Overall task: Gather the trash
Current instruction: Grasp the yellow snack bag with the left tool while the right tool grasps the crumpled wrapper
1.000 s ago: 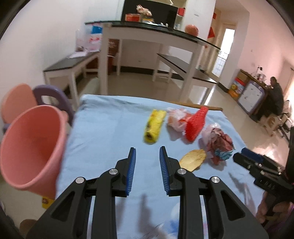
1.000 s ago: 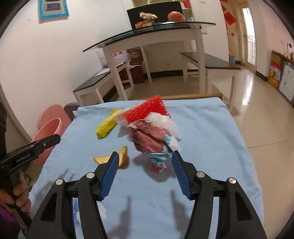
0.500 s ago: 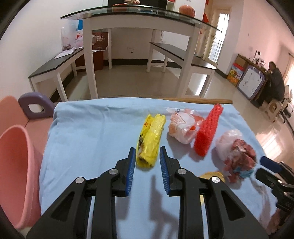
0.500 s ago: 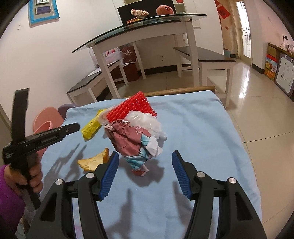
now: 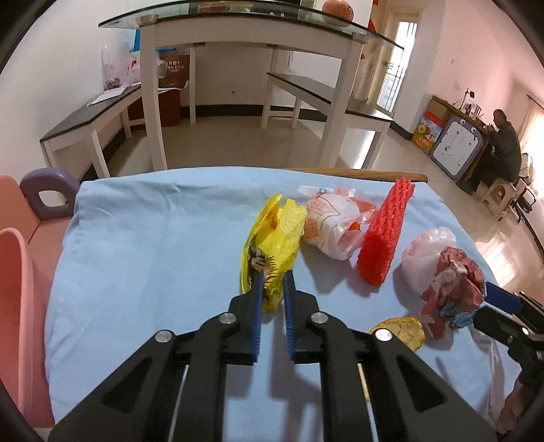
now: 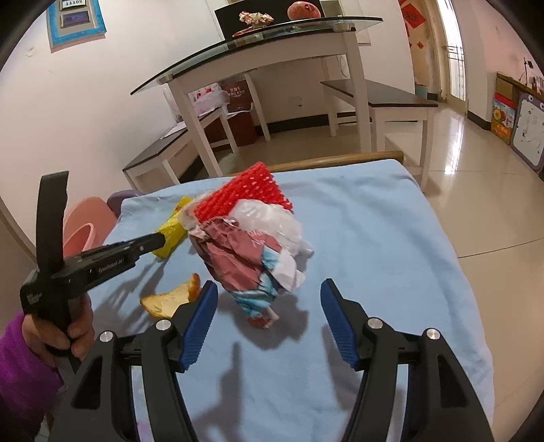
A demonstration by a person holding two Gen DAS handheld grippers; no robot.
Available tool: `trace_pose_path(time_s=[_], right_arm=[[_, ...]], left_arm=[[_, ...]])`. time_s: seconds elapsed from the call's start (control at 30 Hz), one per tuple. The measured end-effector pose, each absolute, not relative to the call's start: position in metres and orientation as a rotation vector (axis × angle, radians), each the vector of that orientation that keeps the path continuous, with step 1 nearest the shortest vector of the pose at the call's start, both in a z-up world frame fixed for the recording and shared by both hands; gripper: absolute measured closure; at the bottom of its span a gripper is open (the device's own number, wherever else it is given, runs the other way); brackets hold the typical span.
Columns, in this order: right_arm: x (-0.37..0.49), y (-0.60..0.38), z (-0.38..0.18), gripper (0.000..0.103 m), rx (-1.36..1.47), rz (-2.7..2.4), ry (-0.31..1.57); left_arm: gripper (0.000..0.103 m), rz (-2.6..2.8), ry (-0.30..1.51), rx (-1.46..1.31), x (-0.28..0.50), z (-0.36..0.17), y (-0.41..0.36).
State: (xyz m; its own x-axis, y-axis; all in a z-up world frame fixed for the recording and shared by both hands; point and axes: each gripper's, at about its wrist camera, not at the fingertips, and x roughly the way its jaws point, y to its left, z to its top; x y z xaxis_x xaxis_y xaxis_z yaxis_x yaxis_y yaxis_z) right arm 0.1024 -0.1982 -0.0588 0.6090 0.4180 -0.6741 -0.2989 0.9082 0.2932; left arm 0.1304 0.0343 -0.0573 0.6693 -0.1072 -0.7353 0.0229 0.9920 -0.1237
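Trash lies on a blue cloth (image 5: 142, 258). My left gripper (image 5: 272, 282) is shut on the near end of a yellow wrapper (image 5: 272, 234); the wrapper also shows in the right wrist view (image 6: 171, 231). To its right lie an orange-white bag (image 5: 333, 221), a red foam net (image 5: 386, 234), a crumpled maroon paper wad with clear plastic (image 5: 448, 275) and a fruit peel (image 5: 403, 331). My right gripper (image 6: 265, 309) is open, its jaws on either side of the paper wad (image 6: 251, 261) just short of it. The peel (image 6: 173, 297) lies left of it.
A pink bin (image 5: 13, 306) stands at the cloth's left edge, with a purple handle (image 5: 51, 197) behind it. A glass-topped white table (image 5: 244, 30) and benches stand beyond. A person sits at far right (image 5: 506, 142).
My left gripper moved forward onto the yellow wrapper and closed on its near end. My right gripper stayed open and crept closer to the paper wad.
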Motion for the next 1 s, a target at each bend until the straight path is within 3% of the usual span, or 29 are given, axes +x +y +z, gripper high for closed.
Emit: trace_pose_path(time_s=[0.33, 0.4, 0.57, 1.0], right_arm=[[0.113, -0.195, -0.068, 0.042, 0.199, 0.424, 0.835], [0.112, -0.193, -0.068, 0.057, 0.196, 0.439, 0.833], [0.101, -0.189, -0.06, 0.065, 0.181, 0.471, 0.812], [0.056, -0.185, -0.034, 0.066, 0.129, 0.501, 0.784]], left_arm=[[0.097, -0.075, 0.774, -0.137, 0.082, -0.039, 0.035], [0.097, -0.076, 0.768, -0.148, 0.073, -0.036, 0.034], [0.097, -0.069, 0.742, -0.137, 0.055, -0.025, 0.031], [0.097, -0.065, 0.685, -0.109, 0.012, -0.012, 0.023]])
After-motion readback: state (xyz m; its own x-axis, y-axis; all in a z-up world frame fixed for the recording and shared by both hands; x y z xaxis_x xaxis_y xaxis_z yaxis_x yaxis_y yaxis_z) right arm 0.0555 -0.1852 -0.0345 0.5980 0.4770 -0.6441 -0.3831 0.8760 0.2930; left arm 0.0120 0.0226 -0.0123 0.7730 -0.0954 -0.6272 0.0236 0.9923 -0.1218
